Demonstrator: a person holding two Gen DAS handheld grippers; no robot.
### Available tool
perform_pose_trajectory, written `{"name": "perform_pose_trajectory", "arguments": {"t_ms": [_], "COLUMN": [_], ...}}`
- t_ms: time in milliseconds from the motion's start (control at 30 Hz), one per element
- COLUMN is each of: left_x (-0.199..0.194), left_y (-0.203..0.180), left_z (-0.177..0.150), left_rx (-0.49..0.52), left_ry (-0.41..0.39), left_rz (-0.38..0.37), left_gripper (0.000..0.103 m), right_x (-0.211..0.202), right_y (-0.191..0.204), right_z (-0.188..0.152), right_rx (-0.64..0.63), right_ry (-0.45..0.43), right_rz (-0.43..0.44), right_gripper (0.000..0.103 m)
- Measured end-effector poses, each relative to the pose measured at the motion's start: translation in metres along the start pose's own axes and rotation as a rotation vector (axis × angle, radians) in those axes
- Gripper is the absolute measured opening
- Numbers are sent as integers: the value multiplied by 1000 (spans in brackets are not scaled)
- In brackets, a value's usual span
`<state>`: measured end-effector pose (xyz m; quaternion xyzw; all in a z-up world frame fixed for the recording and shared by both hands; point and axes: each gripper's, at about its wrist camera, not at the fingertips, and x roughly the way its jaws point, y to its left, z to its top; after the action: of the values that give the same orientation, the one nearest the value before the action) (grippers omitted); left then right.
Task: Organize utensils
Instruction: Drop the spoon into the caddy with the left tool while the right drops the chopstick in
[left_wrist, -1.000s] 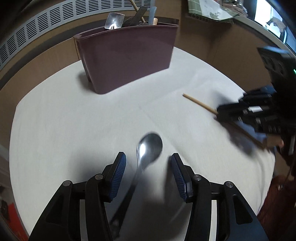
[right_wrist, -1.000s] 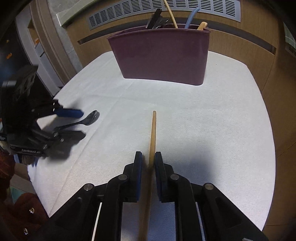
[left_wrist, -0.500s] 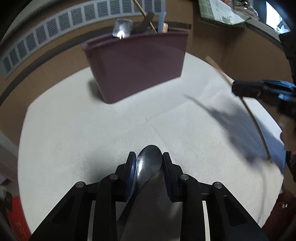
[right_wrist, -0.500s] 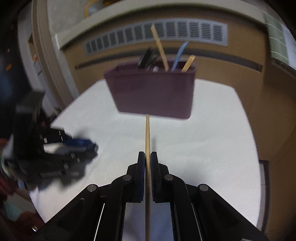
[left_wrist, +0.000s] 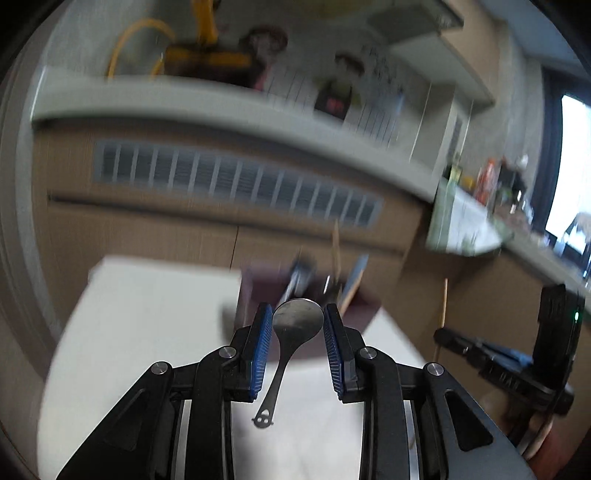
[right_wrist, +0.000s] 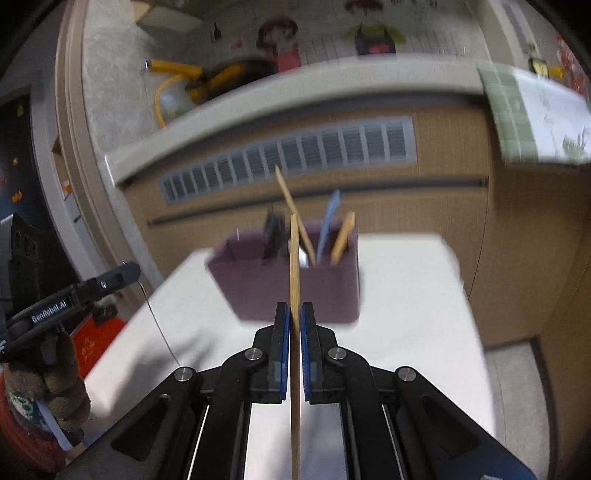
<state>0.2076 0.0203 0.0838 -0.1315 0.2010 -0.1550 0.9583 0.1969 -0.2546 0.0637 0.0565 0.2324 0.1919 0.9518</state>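
My left gripper (left_wrist: 297, 314) is shut on a metal spoon (left_wrist: 295, 325), gripping its bowl, with the handle hanging down toward the camera. It is lifted above the white table, in front of the maroon utensil holder (left_wrist: 258, 291). My right gripper (right_wrist: 292, 314) is shut on a wooden chopstick (right_wrist: 294, 266) that points up toward the maroon holder (right_wrist: 266, 291). The holder has a chopstick, a blue utensil, a wooden one and dark utensils standing in it. Both views are blurred by motion.
The white table (right_wrist: 406, 288) stands against a wooden wall with a vent grille (right_wrist: 295, 158). The right gripper (left_wrist: 498, 362) with its chopstick shows at the right of the left wrist view. The left gripper (right_wrist: 74, 295) shows at the left of the right wrist view.
My left gripper closed on the spoon's bowl and lifted it off the table. My right gripper raised the chopstick. Both now tilt upward, higher and farther from the holder.
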Motion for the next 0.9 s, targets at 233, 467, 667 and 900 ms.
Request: {"name": "perform_pose_trajectory", "arguments": {"t_ms": [233,467,667,900], "left_x": [1,56,111,134], "left_y": [-22,7,40,58], "left_z": [114,114,76,17], "left_rx": [-45,-141,-228,-229], "left_ry": [-209,-202,-112,66], "left_rz": [-96,-116,-127,-21], "left_gripper": [29,29,29,41], "right_x": [-16,36,85,113], "right_y": [23,6,-15,-25], "right_z": [136,143,106,55], "right_rx": [-92,-22,12,-27], "right_ry": [-294,-335,-305,1], "right_rz": [-40,-45,-72,-62], "right_gripper": [5,5,6,13]}}
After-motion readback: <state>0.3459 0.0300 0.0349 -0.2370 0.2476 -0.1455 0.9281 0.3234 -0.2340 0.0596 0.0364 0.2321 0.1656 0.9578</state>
